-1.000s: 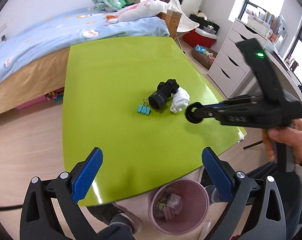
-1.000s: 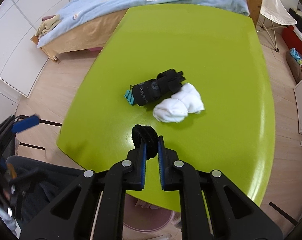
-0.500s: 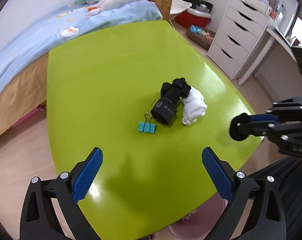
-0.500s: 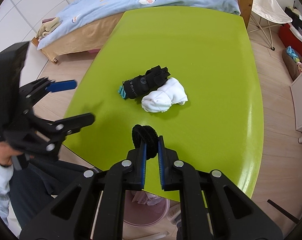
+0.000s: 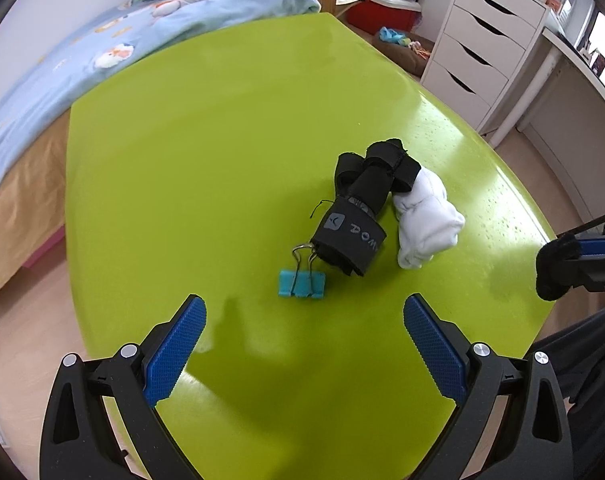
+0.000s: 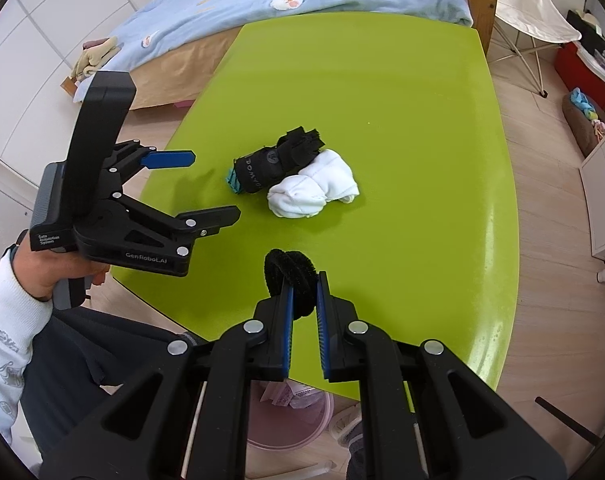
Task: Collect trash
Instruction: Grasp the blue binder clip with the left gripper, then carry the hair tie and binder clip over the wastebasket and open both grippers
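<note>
On the green table lie a teal binder clip, a rolled black strap and a white rolled sock, bunched together. My left gripper is open and empty, just short of the clip; it also shows in the right wrist view. My right gripper is shut on a black fuzzy ring, held above the table's near edge. That ring shows at the right edge of the left wrist view. A pink trash bin with paper scraps stands under the table edge.
A bed with a blue cover runs along the table's far side. White drawers stand to the right, with a red box and a folding chair on the floor. The person's legs are at the near edge.
My left gripper has moved forward and down over the table toward the binder clip, still open. My right gripper has drawn back slightly toward the table's near edge, still holding the black ring.
</note>
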Available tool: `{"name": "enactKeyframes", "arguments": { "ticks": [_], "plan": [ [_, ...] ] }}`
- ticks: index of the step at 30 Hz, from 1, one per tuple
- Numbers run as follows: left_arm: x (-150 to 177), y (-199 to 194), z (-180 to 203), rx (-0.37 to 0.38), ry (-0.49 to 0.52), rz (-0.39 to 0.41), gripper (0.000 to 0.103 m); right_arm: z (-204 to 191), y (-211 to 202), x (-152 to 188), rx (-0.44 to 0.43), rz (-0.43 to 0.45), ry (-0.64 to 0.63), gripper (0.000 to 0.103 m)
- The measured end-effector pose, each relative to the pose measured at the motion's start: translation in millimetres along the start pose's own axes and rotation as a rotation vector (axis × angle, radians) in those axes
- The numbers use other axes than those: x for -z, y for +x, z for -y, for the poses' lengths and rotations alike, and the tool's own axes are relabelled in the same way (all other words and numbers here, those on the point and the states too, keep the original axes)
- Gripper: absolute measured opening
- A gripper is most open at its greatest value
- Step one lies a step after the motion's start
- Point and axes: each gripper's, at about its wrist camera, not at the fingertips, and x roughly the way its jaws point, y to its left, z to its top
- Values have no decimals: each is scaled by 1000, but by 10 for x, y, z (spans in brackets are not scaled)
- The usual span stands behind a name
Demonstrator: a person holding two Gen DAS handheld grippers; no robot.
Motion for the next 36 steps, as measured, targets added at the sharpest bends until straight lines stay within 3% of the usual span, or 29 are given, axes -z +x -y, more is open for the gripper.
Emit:
{"name": "enactKeyframes", "arguments": {
  "ticks": [2,12,17,24,36],
  "plan": [
    [-15,56,4,-7,3,-11,80,31,9,9,-1,-1,6,10],
    [-46,142,-41,-10,-34,12,53,94,35,20,-5,-5,16,10],
    [-39,119,-115,-17,-57,13,26,77,52,11,-4,-6,14,10],
    [58,-1,-98,-5,-74,16,26,8,39,26,-5,7,2,10],
    [406,-714,147,46,-78,104,26,-159,-236,243,16,60,-41,10]
  ]
}}
